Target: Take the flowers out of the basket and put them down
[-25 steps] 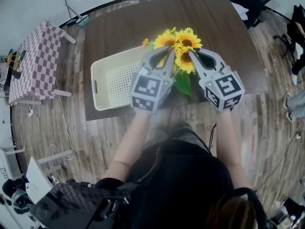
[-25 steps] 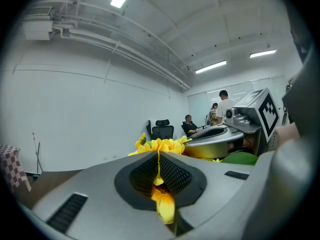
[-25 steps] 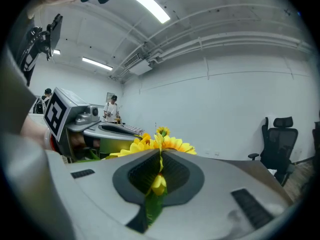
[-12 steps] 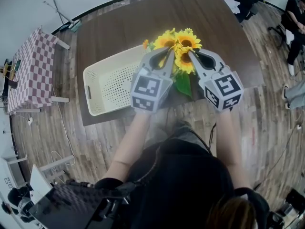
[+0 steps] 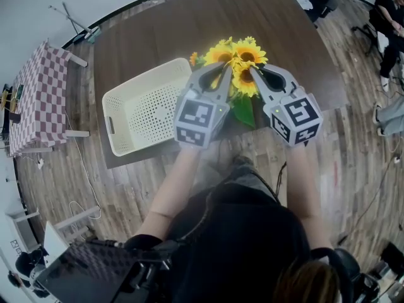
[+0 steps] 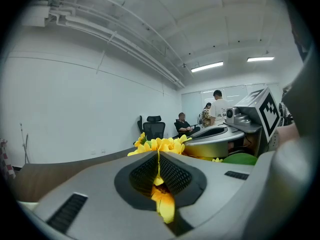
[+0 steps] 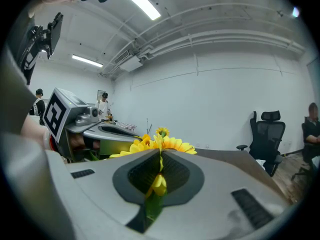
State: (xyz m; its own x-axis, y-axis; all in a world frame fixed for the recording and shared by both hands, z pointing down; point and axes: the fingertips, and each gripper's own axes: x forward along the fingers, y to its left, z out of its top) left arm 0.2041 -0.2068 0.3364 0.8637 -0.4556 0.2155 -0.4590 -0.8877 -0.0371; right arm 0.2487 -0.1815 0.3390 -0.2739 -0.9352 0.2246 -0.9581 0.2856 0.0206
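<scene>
A dark wooden table stands on a plank floor in a white-walled room with strip lights on the ceiling.

Over the table's near edge the left gripper and the right gripper lean towards each other, their tips close together. Both are clenched on one bunch of sunflowers. In the left gripper view the jaws of the left gripper are pressed together, with yellow petals squeezed in the seam and hanging out below. In the right gripper view the right gripper is pinched on a yellow bud and green stem in the same way.

The blooms rise at twelve o'clock from the two tips. A broad green leaf hangs at six o'clock between the gripper bodies. The bunch is outside the basket. No view shows whether the stems touch the table.

At nine o'clock from the left gripper lies the cream perforated basket, just beside the gripper, with nothing in it and its near corner at the table's edge. Further out at nine o'clock, well apart, is a small table under a checked cloth.

The left gripper view shows a black office chair and several people by the far wall, at one o'clock beyond the flowers.
</scene>
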